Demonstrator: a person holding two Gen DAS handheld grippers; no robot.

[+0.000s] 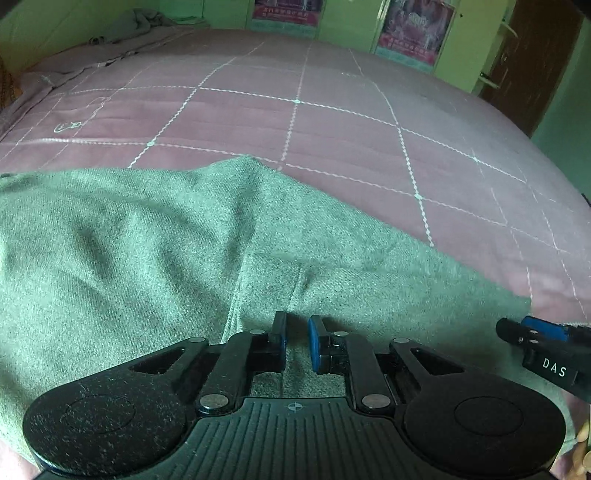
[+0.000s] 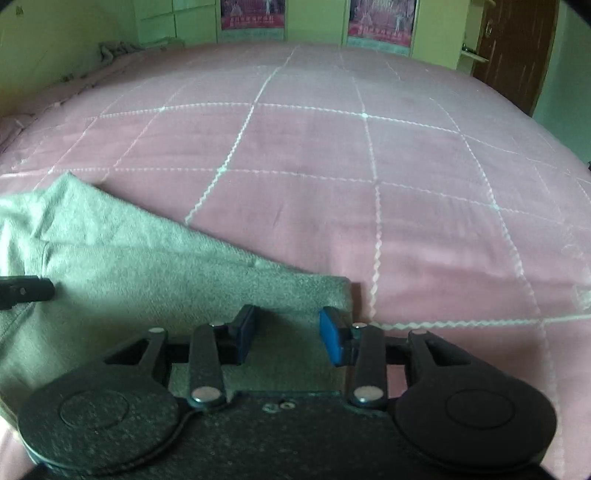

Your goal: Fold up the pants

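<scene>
A pink quilted bedspread (image 2: 369, 192) with pale stitched grid lines fills most of both views and curves away toward a green wall (image 1: 347, 22), where two posters (image 2: 382, 20) are cut off by the top edge, their print too blurred to read. A dark wooden door (image 1: 532, 62) stands at the far right, only partly in frame. At the far left corner a heap of pale cloth (image 1: 144, 22) lies bunched on the bed; what it is cannot be made out. The grey-green pants (image 1: 147, 251) lie spread across the near side of the bedspread, creased into soft ridges, their near part hidden under the gripper bodies and their left side running out of frame, so the overall outline cannot be judged. In the right wrist view one squared end of the fabric (image 2: 325, 291) stops just ahead of the right gripper (image 2: 290, 334), whose blue-padded jaws stand apart over the cloth (nothing is pinched between them). The left gripper (image 1: 297, 341) points down at a raised crease of the pants with its jaws drawn almost together; whether they pinch the fabric cannot be told, since the narrow gap shows cloth only behind it. Fingertips (image 1: 581, 448) show at the lower right edge of the left view, mostly cropped.
</scene>
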